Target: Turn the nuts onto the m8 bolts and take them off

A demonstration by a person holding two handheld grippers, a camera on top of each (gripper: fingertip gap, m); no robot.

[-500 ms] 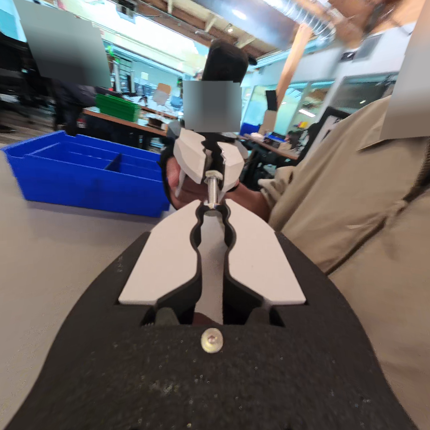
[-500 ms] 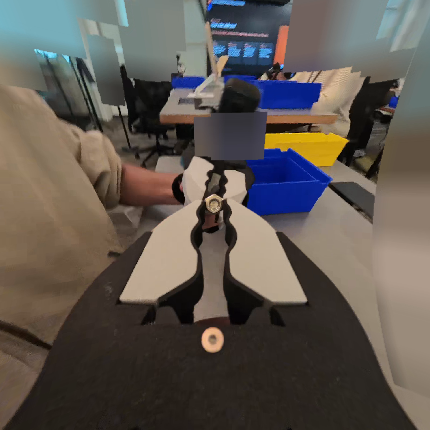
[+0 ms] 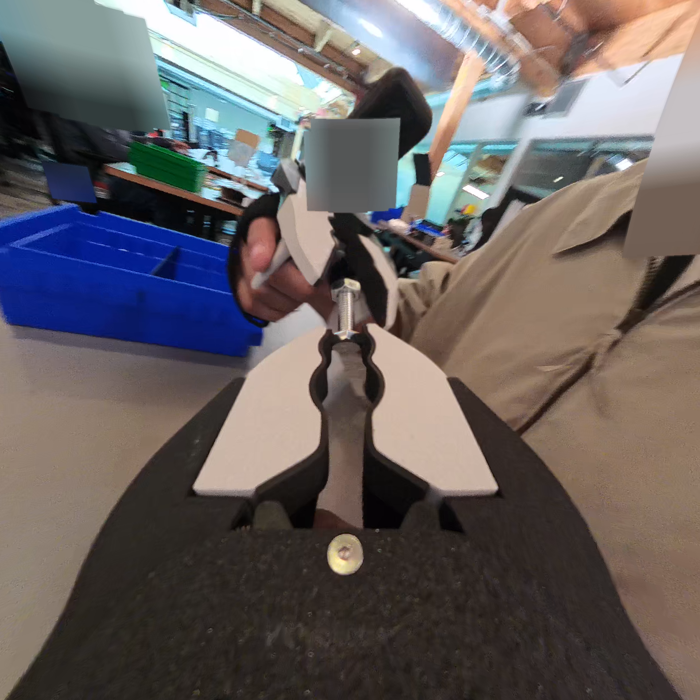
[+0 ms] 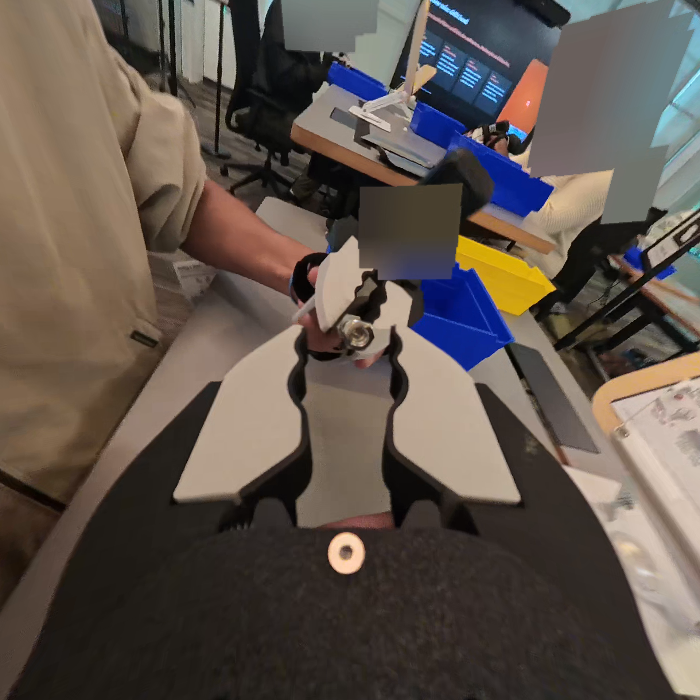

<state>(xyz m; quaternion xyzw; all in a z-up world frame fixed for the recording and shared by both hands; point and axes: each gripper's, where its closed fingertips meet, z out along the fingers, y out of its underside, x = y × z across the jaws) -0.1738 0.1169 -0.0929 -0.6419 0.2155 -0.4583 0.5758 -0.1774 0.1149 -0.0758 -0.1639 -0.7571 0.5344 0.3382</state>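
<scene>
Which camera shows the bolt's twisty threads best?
The left wrist view. There the bolt stands side-on, its threads bare between the left tongs gripping one end and the nut near the other. The right wrist view looks at it end-on: only the nut and bolt tip show, threads hidden.

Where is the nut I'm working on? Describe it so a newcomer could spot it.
Start at the left gripper, shut on one end of a silver threaded bolt held above the grey table. Follow the threads to the far end: the nut is the hex collar there, between the open right gripper's fingers. Unlike the bolt's clamped end, nothing grips it.
</scene>
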